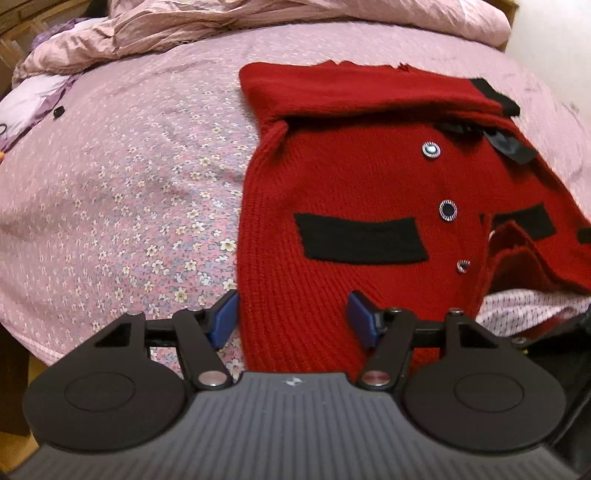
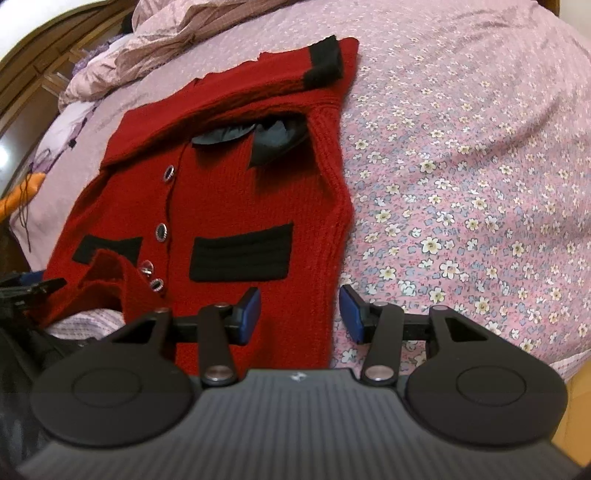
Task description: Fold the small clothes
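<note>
One cardigan [image 1: 332,192], red knit with black trim, lies face up on the bed [image 1: 129,166], hem toward both cameras. Progress, judged: early to middle. Sleeves look folded across the top; one sleeve with a black cuff [image 2: 325,62] lies over the shoulder line. Body is not yet folded bottom to top. One hem corner is turned up, showing in the right view at lower left [image 2: 110,280]; it wants flattening or is part of a fold under way, cannot tell which. Left claw [image 1: 293,319]: released, jaws wide, straddling the hem edge at the garment's left side; blue pads [image 1: 221,317] apart from the knit or barely touching, cannot tell. Right claw [image 2: 299,314]: released, jaws wide, over the hem at the garment's right edge, one pad above red knit, the other above the sheet. Neither grips anything. Counts: cardigan, one; black pocket bands [image 2: 242,254], two; buttons, three in the left view [image 1: 447,209], four in the right view; black bow at the collar [image 2: 266,140], one; claws, two. Crumpled duvet [image 1: 184,26] lies at the head of the bed, well apart from the cardigan. Left to do, judged: grip both hem corners, fold the body upward, square the bundle.
</note>
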